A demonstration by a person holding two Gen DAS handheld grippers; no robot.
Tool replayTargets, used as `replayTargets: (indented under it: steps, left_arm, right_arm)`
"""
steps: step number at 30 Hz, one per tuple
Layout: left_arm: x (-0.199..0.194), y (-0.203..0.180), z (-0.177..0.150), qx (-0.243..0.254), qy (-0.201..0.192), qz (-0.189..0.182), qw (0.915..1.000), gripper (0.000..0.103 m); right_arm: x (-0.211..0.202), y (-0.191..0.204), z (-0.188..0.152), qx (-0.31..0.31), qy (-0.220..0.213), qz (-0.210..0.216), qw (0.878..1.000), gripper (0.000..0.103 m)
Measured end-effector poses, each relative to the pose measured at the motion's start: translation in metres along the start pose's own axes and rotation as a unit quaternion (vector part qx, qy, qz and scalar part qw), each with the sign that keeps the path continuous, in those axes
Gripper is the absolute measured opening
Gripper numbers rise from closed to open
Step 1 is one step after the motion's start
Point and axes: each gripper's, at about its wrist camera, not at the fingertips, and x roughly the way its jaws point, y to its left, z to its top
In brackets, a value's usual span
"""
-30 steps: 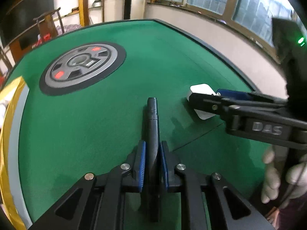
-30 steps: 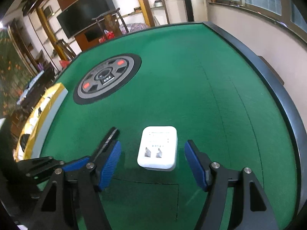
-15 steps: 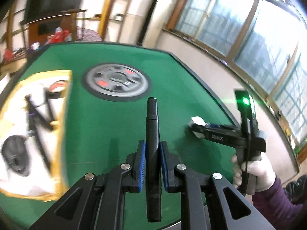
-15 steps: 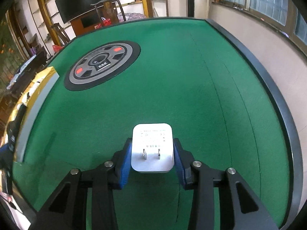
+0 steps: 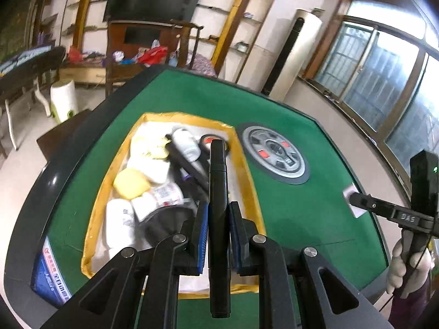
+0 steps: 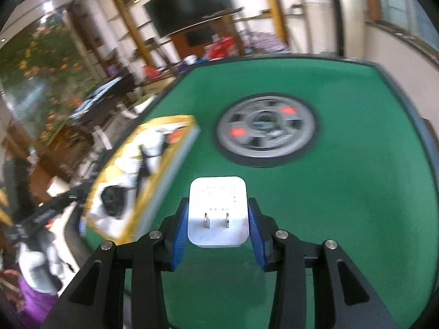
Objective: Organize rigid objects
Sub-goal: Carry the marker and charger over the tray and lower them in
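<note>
My left gripper (image 5: 218,219) is shut on a black marker pen (image 5: 218,181), which points forward over a yellow-rimmed tray (image 5: 248,170) full of items. My right gripper (image 6: 218,219) is shut on a white plug adapter (image 6: 218,208), prongs facing the camera, lifted above the green table (image 6: 343,192). In the left wrist view the right gripper (image 5: 356,203) appears at the far right, with the white adapter (image 5: 349,192) at its tip and a gloved hand (image 5: 406,268) on its handle. The tray (image 6: 164,164) lies left of the adapter in the right wrist view.
The tray holds white bottles (image 5: 120,219), a yellow sponge (image 5: 130,183), a tape roll (image 5: 215,139) and several dark items. A grey round hub (image 5: 277,159) sits in the table's middle. A blue-labelled pack (image 5: 52,277) lies at the table's near left edge.
My left gripper has swung left with the pen, from bare felt to over the tray. My right gripper closed on the white adapter and lifted it off the table.
</note>
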Motion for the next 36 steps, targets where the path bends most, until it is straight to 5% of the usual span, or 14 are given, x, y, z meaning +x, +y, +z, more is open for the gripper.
replayTargets:
  steps: [10,17,25,27,32,36]
  left_arm:
    - [0.015,0.041,-0.006,-0.057,0.018,-0.004,0.9982,0.015]
    - [0.042,0.02,-0.006,-0.064,0.048,-0.053,0.9953,0.015]
    - [0.055,0.021,-0.022,-0.078,0.056,-0.038,0.9946,0.016]
    - [0.053,0.021,-0.024,-0.082,0.054,-0.045,0.9941,0.023]
    - [0.039,0.007,-0.028,-0.058,0.031,-0.051,0.9966,0.065]
    - [0.033,0.0,-0.029,-0.05,0.022,-0.039,0.9977,0.07]
  right_arm:
    - [0.089,0.093,0.033,-0.05,0.072,0.039,0.995,0.039]
    - [0.154,0.124,0.057,-0.09,0.098,-0.014,0.991,0.039]
    - [0.194,0.125,0.069,-0.102,0.112,-0.062,0.987,0.039]
    - [0.199,0.126,0.072,-0.105,0.109,-0.068,0.986,0.039]
    - [0.202,0.119,0.08,-0.081,0.094,-0.053,0.991,0.047]
    - [0.188,0.116,0.081,-0.06,0.077,-0.03,0.995,0.053]
